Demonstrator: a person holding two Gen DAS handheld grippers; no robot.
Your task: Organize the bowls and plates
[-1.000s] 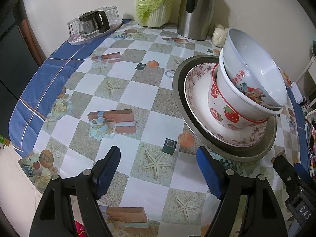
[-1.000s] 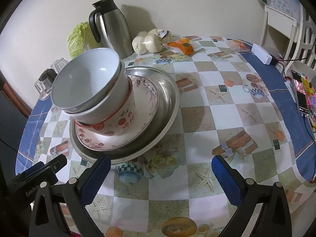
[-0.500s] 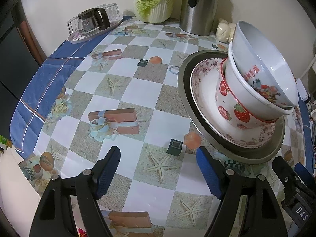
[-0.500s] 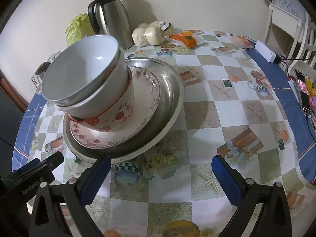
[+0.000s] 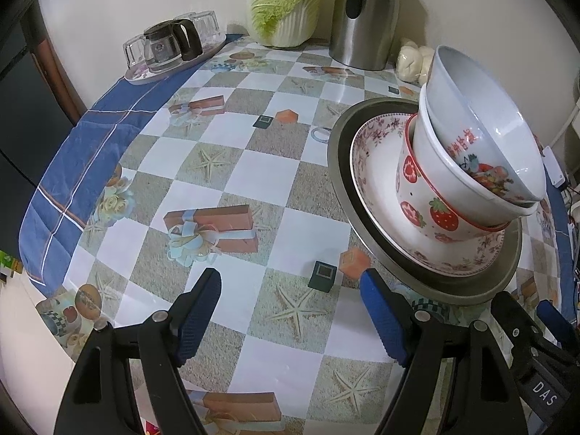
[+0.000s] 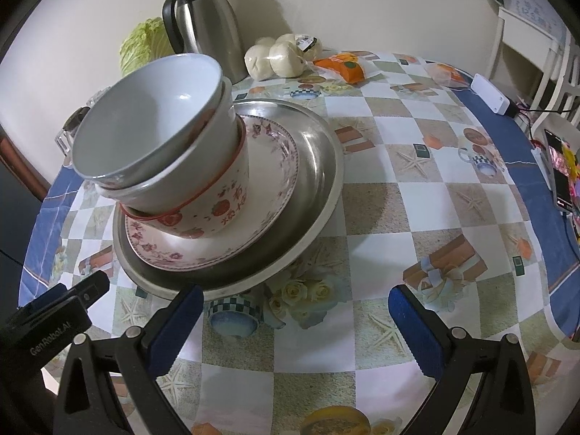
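Grippers first: left gripper (image 5: 290, 311) and right gripper (image 6: 295, 320) both stand wide apart, holding nothing, poised low over the table (image 5: 232, 188). Just beyond them sits the stack, a likely finished arrangement: metal tray (image 6: 319, 181), floral plate (image 6: 275, 181), strawberry bowl (image 5: 431, 210), white bowls (image 6: 152, 134) nested. Since a second ago the stack looms slightly closer.

Right tool (image 6: 293, 324) has edged closer to the metal tray (image 6: 326, 181).

Bowls (image 5: 478, 166) on plates (image 5: 427, 253)
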